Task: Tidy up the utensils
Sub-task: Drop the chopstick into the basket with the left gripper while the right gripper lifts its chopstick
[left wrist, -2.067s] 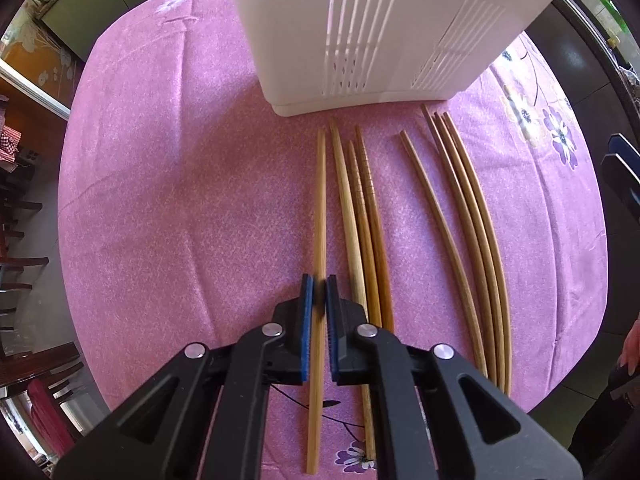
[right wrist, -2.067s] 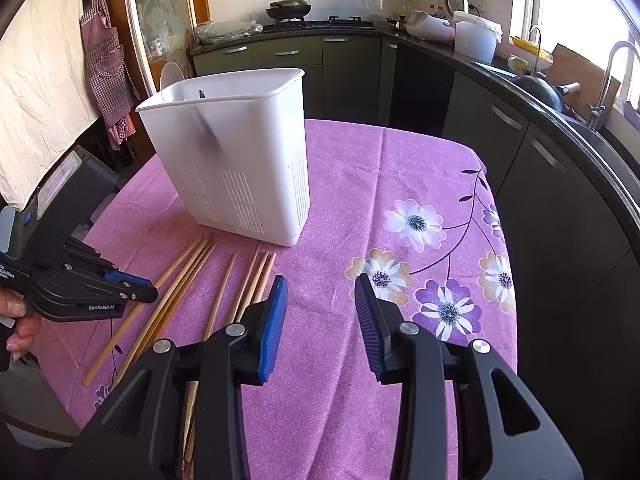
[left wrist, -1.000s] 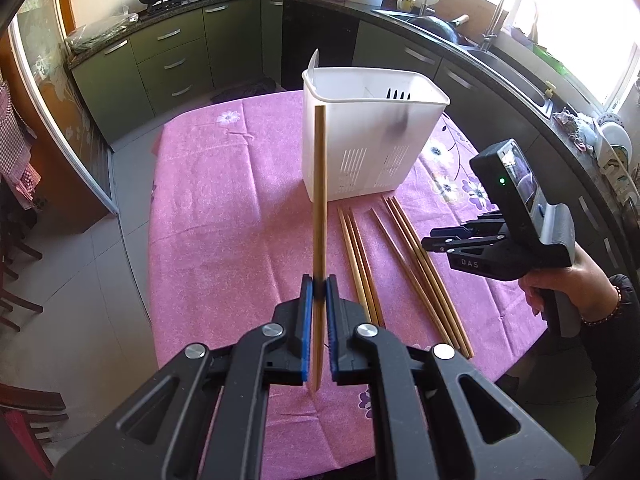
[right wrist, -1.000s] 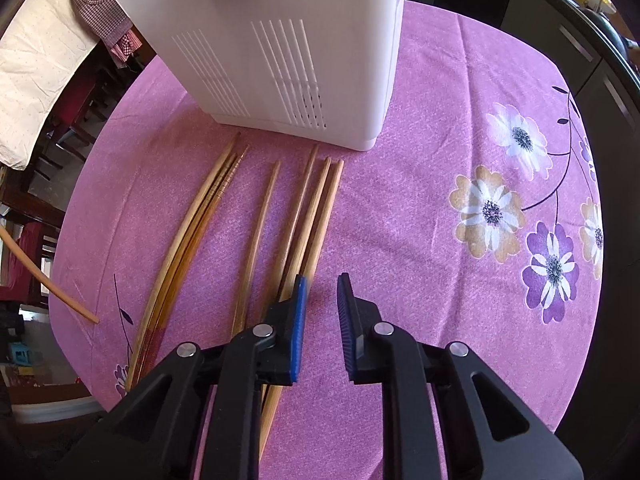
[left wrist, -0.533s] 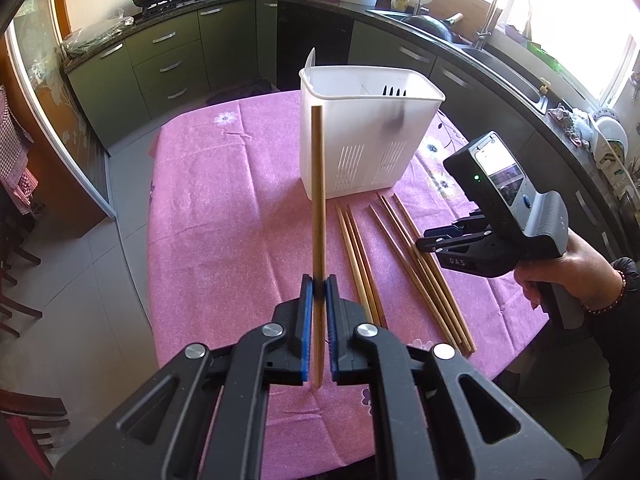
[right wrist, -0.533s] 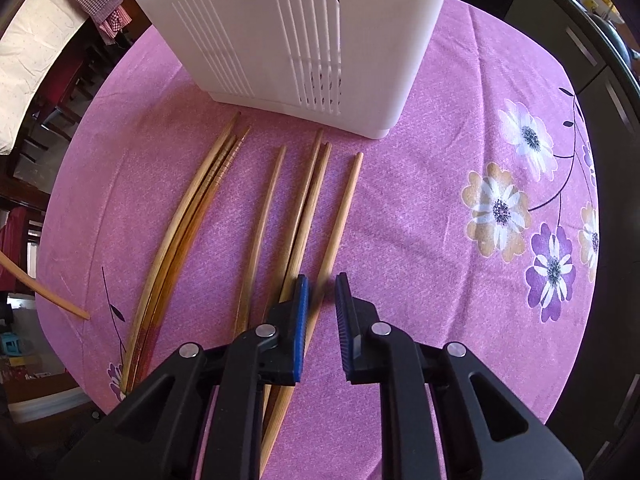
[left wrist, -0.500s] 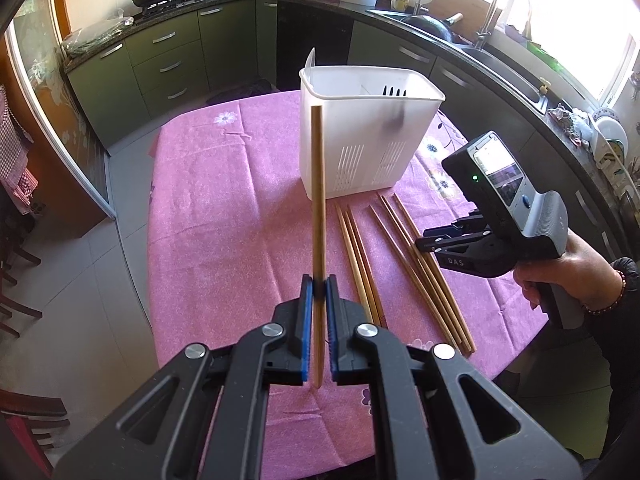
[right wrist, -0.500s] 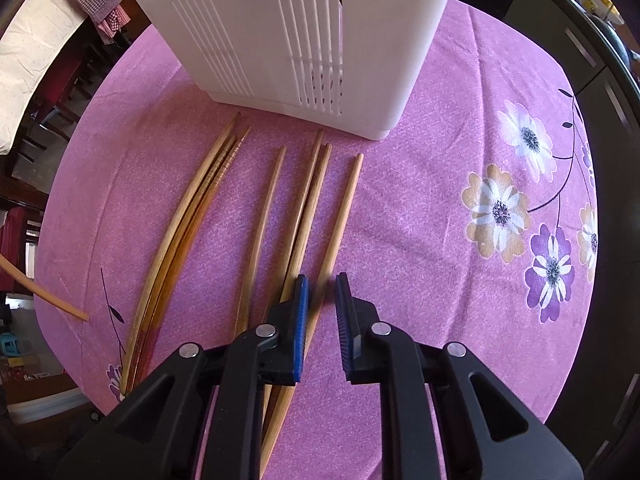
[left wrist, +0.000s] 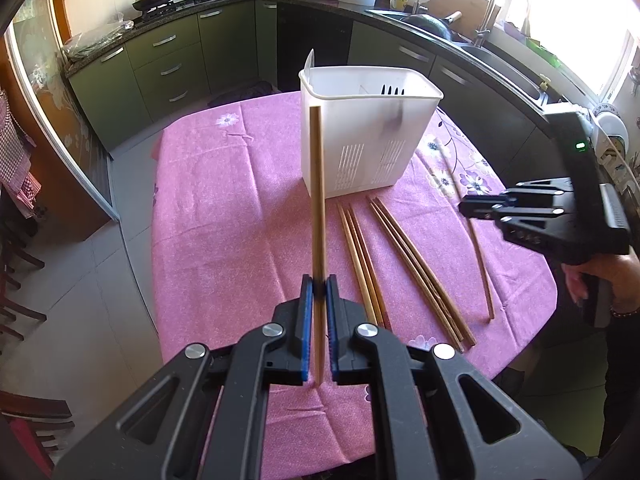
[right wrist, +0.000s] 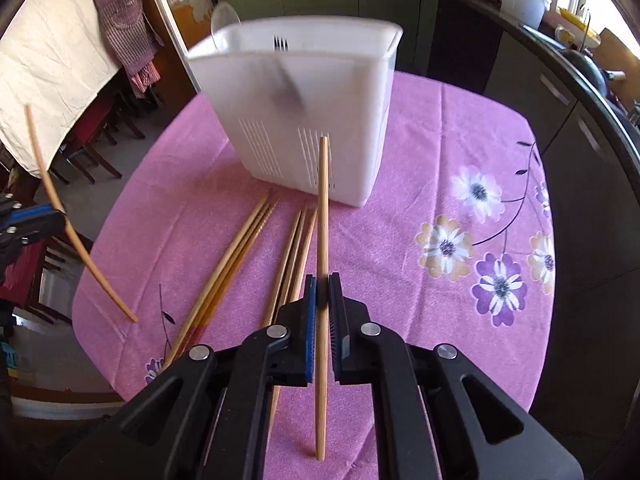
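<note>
Two chopsticks are off the surface: the left tongs (left wrist: 316,284) are clenched on one chopstick (left wrist: 318,200), held upright, and the right tongs (right wrist: 322,284) grasp a second chopstick (right wrist: 322,216). Six loose chopsticks (left wrist: 416,264) lie on the pink flowered cloth (left wrist: 224,216) just in front of the white slotted utensil basket (left wrist: 368,136), which stands beyond both held sticks. Dark-green kitchen cabinets (left wrist: 160,64) ring the surface.
</note>
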A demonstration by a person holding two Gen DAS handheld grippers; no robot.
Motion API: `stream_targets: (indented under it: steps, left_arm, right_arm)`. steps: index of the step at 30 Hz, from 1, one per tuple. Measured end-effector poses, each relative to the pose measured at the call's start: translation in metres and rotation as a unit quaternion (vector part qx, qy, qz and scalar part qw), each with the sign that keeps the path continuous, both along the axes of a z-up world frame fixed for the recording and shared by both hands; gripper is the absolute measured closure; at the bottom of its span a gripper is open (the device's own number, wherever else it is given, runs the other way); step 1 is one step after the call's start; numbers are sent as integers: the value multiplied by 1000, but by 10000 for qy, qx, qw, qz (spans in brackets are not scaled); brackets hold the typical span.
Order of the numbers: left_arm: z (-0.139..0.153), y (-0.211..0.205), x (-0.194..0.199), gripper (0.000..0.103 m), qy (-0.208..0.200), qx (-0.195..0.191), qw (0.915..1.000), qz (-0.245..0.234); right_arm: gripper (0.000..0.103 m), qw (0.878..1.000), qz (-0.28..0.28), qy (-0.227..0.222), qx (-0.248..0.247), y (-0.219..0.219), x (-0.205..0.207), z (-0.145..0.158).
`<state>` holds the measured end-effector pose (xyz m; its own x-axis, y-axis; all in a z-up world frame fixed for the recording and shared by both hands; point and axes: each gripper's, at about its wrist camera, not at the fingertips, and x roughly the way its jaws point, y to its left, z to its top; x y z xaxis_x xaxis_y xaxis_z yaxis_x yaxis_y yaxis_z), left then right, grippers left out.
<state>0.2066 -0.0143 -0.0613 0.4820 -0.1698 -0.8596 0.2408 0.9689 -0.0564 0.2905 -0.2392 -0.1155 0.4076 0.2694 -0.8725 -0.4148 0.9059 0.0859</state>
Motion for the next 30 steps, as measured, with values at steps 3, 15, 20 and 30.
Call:
stream_targets:
  steps: [3, 15, 20, 30]
  left_arm:
    - [1, 0, -2, 96, -31, 8, 10000, -12]
    - [9, -2, -13, 96, -178, 50, 9998, -28]
    - [13, -3, -14, 96, -213, 68, 9997, -46]
    - [16, -5, -8, 96, -205, 27, 9998, -76]
  right_arm:
    - [96, 9986, -19, -474, 239, -16, -23, 32]
    - [96, 9946, -85, -967, 357, -50, -64, 58]
    - [96, 9947, -92, -963, 361, -52, -65, 58]
    - [96, 9946, -75, -968, 366, -51, -64, 58]
